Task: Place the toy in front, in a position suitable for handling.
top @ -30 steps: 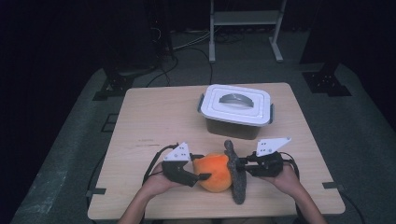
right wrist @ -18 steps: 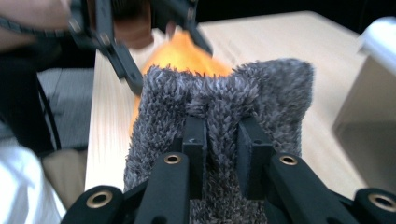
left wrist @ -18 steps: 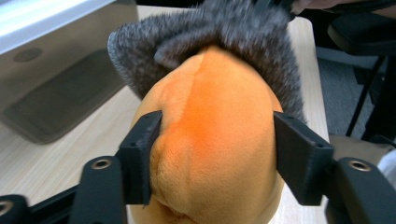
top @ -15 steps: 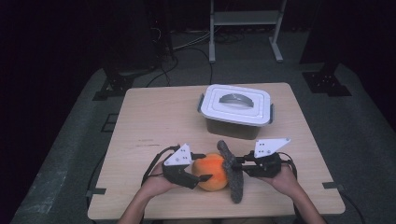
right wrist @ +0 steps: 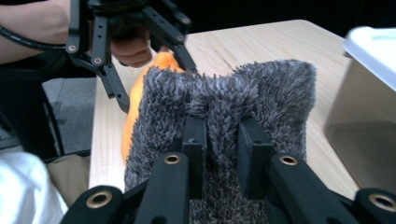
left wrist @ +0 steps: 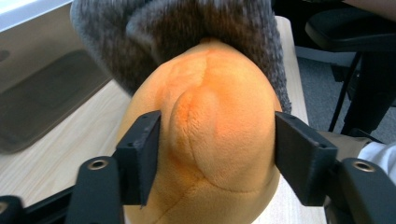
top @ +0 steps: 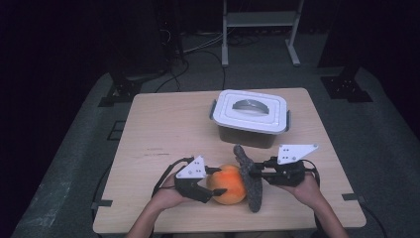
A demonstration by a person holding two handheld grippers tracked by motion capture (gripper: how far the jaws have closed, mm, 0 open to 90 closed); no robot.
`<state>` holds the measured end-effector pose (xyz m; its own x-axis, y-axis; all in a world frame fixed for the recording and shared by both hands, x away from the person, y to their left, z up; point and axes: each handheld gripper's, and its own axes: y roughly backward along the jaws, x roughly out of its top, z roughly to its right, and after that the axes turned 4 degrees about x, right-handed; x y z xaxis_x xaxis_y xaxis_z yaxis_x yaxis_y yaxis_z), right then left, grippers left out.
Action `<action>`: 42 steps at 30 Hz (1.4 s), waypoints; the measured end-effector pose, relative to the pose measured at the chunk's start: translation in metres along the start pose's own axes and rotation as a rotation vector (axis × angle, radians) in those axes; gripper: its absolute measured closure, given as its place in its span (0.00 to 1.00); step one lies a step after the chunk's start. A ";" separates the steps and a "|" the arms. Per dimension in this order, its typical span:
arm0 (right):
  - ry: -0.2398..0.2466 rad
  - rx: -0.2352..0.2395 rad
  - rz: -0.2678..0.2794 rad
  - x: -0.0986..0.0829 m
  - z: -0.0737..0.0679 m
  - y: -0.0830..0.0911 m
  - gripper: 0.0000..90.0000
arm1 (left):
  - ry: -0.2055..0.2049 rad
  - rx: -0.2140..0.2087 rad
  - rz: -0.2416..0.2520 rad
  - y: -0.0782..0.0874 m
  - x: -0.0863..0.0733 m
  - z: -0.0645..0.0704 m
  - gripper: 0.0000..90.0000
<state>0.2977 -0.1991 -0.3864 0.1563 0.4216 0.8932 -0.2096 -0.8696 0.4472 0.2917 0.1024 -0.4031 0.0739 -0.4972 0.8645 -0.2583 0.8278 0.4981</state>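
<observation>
An orange plush ball [top: 230, 186] lies near the table's front edge. My left gripper [top: 218, 182] holds it from the left; in the left gripper view the two black jaws press the orange plush ball [left wrist: 219, 116] on both sides. A grey fuzzy cloth [top: 251, 191] stands on edge against the ball's right side. My right gripper [top: 251, 172] is shut on it, and in the right gripper view a fold of the grey cloth [right wrist: 280, 93] is pinched where the right gripper [right wrist: 223, 135] closes. The cloth drapes over the far side of the ball [right wrist: 161, 60].
A grey container with a white lid [top: 250, 111] stands at the back centre-right of the wooden table [top: 163, 129], close behind the cloth. A metal stand [top: 260, 20] and cables lie on the dark floor beyond. The person's forearms come in at the front edge.
The right gripper has shifted the cloth's upper end slightly left and up against the ball. The ball and left gripper have barely moved.
</observation>
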 end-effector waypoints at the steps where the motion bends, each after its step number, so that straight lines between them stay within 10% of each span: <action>1: 0.007 0.002 -0.023 -0.002 -0.001 -0.004 0.83 | 0.012 -0.004 0.005 0.000 0.000 -0.001 0.32; 5: -0.020 0.041 -0.038 -0.010 0.002 -0.011 0.83 | 0.050 0.004 -0.026 -0.005 -0.003 -0.004 0.15; 18: 0.025 0.024 -0.014 0.001 -0.007 -0.009 0.83 | -0.047 0.058 -0.009 0.002 0.001 0.002 0.48; 42: -0.038 0.028 -0.065 -0.016 0.007 -0.012 0.82 | 0.028 0.016 0.006 0.003 -0.007 -0.006 0.39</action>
<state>0.3044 -0.1971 -0.4065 0.2056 0.4677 0.8597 -0.1705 -0.8479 0.5020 0.2965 0.1104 -0.4069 0.0993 -0.4849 0.8689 -0.2743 0.8261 0.4923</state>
